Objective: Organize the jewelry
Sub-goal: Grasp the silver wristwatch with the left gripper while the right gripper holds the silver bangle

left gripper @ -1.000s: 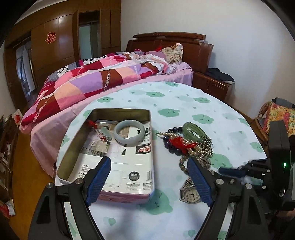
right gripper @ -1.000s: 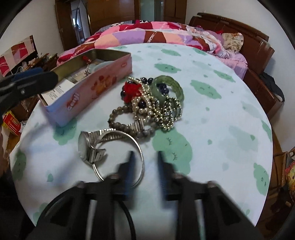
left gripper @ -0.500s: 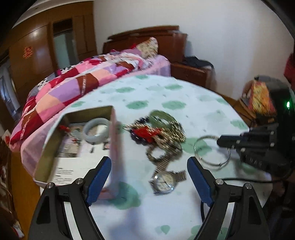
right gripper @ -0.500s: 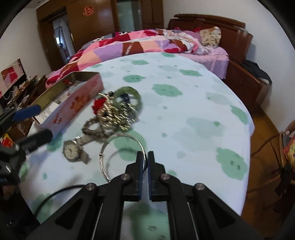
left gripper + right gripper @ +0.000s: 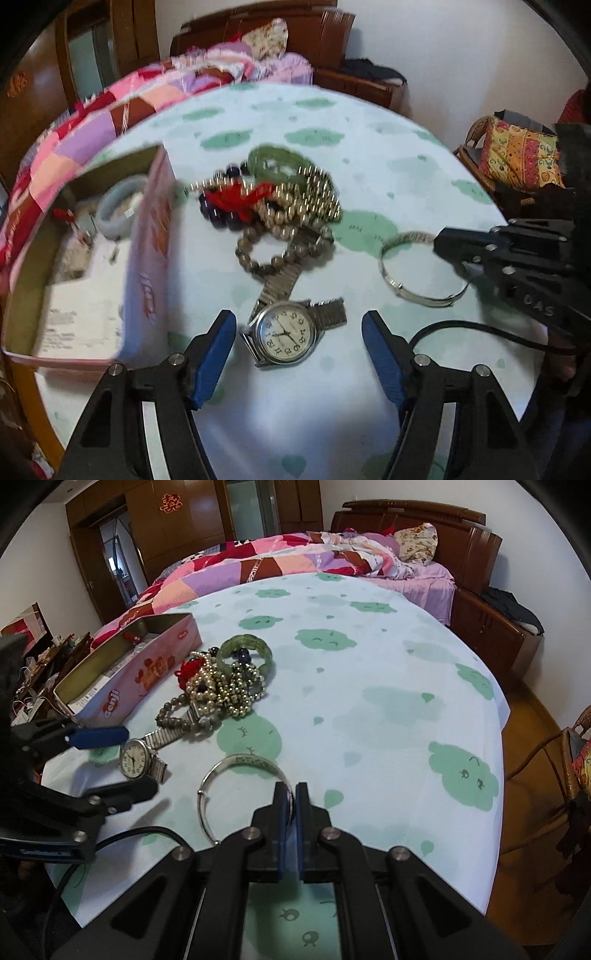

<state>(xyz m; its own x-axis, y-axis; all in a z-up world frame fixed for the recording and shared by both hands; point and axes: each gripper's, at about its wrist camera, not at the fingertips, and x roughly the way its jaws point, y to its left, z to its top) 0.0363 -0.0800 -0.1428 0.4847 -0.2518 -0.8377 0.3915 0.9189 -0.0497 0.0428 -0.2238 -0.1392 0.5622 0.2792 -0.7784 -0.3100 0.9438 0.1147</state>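
Bedroom setting: a round table (image 5: 369,672) under a pale cloth with green cloud prints stands beside a bed with a patchwork quilt (image 5: 280,561).

On the cloth lies a pink tin (image 5: 144,672), open and without a lid, at the left of the jewelry. It already holds one pale bangle (image 5: 118,206) and one small red-tasselled piece; anything else inside is hard to make out.

Outside the tin I count one wristwatch (image 5: 286,334), one thin silver bangle (image 5: 236,786), one green bangle (image 5: 245,651) and a tangled heap of bead strings (image 5: 218,690). The heap seems to include a grey-bead bracelet, a dark-bead strand, some gold beads and a red tassel, but the exact number of strands cannot be told.

Sorting is partway through, and two pieces are being picked at once. The right gripper (image 5: 291,801) is closed tight on the near rim of the silver bangle, which rests on the cloth. The left gripper (image 5: 299,332) stands wide with the watch face between its fingers, not touching it; its jaws have just been narrowing.

Next, as I judge it, the left fingers must close on the watch case or its band, low enough to catch it against the cloth. Then each piece needs lifting clear and carrying over the tin's wall.
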